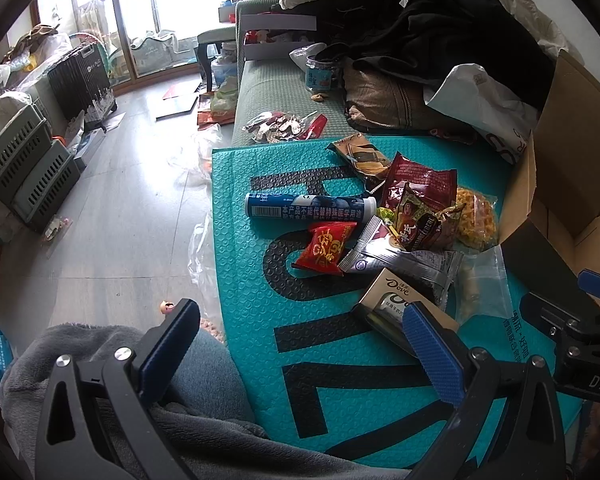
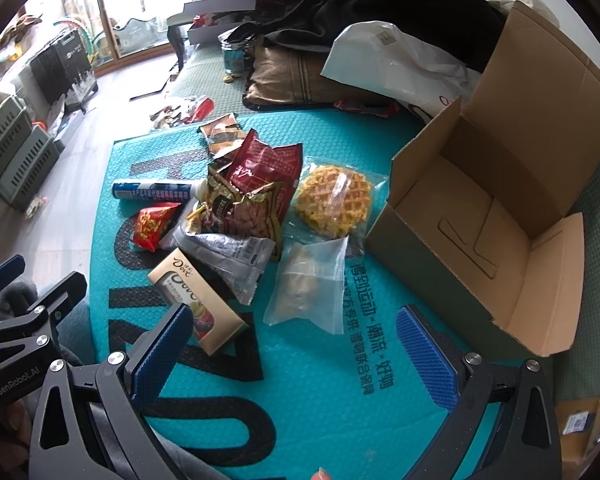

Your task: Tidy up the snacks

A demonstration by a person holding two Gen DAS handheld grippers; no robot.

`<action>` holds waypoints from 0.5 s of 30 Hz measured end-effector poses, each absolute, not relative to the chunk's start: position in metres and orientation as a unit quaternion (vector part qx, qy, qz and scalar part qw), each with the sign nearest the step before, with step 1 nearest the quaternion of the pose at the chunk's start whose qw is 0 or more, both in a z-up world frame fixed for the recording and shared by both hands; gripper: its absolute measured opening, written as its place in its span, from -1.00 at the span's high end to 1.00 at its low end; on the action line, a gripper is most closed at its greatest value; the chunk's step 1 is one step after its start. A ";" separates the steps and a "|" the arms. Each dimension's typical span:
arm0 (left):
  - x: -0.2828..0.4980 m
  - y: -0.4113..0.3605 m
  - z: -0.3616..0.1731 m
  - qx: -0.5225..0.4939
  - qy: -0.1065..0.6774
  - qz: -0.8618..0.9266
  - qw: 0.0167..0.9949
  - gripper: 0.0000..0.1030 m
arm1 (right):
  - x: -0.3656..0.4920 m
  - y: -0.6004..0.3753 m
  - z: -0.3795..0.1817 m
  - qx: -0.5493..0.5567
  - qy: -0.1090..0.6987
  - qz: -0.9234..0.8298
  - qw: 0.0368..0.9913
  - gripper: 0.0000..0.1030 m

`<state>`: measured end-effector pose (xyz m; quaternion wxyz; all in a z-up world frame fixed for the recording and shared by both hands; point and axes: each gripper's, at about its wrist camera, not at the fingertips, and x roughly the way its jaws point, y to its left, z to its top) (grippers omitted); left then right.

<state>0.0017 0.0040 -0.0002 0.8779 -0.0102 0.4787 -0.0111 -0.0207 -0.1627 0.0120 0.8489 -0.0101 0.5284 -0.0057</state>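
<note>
Both tools stand with their fingers wide apart and hold nothing. The left tool (image 1: 300,344) hovers at the near edge of the teal bubble mailer (image 2: 320,400); the right tool (image 2: 296,344) hovers over the mailer, between the snack pile and the open cardboard box (image 2: 552,308).

The snacks lie in a loose heap on the mailer, which is spread on a sofa seat: a Dove chocolate box (image 2: 198,304) nearest, a silver packet (image 2: 228,256) overlapping its far end, a red packet (image 2: 152,226), a blue-and-white tube (image 2: 156,191), a dark red bag (image 2: 266,164), a bagged waffle (image 2: 334,200) and a clear zip bag (image 2: 308,284). The box is empty and stands just beside the waffle.

I judge that nothing is sorted yet. The risks: the packets overlap, so lifting one may drag its neighbour; the tube may roll off the mailer to the floor; a hard squeeze could break the waffle; the foil bags are slippery.
</note>
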 end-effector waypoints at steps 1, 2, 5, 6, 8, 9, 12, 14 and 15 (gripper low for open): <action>0.002 0.004 0.000 -0.010 0.478 -0.011 0.878 -1.00 | -0.021 -0.163 0.012 -0.010 0.529 -0.006 0.849 -0.99; 0.002 0.004 0.000 -0.010 0.478 -0.012 0.878 -1.00 | -0.021 -0.163 0.012 -0.010 0.529 -0.006 0.849 -0.99; 0.001 0.004 0.000 -0.010 0.478 -0.012 0.878 -1.00 | -0.020 -0.163 0.012 -0.010 0.528 -0.006 0.849 -0.99; 0.001 0.004 0.000 -0.010 0.478 -0.012 0.878 -1.00 | -0.020 -0.164 0.013 -0.010 0.528 -0.006 0.849 -0.99; 0.001 0.004 0.000 -0.011 0.478 -0.012 0.878 -1.00 | -0.021 -0.164 0.013 -0.010 0.528 -0.006 0.849 -0.99; 0.001 0.004 0.000 -0.011 0.478 -0.012 0.878 -1.00 | -0.021 -0.164 0.013 -0.010 0.528 -0.006 0.849 -0.99; 0.001 0.004 0.000 -0.011 0.478 -0.012 0.878 -1.00 | -0.021 -0.165 0.013 -0.009 0.528 -0.006 0.849 -0.99; 0.001 0.004 0.000 -0.011 0.477 -0.012 0.878 -1.00 | -0.021 -0.166 0.013 -0.009 0.527 -0.006 0.849 -0.99; 0.001 0.004 0.000 -0.011 0.477 -0.012 0.879 -1.00 | -0.020 -0.166 0.013 -0.009 0.527 -0.006 0.850 -0.99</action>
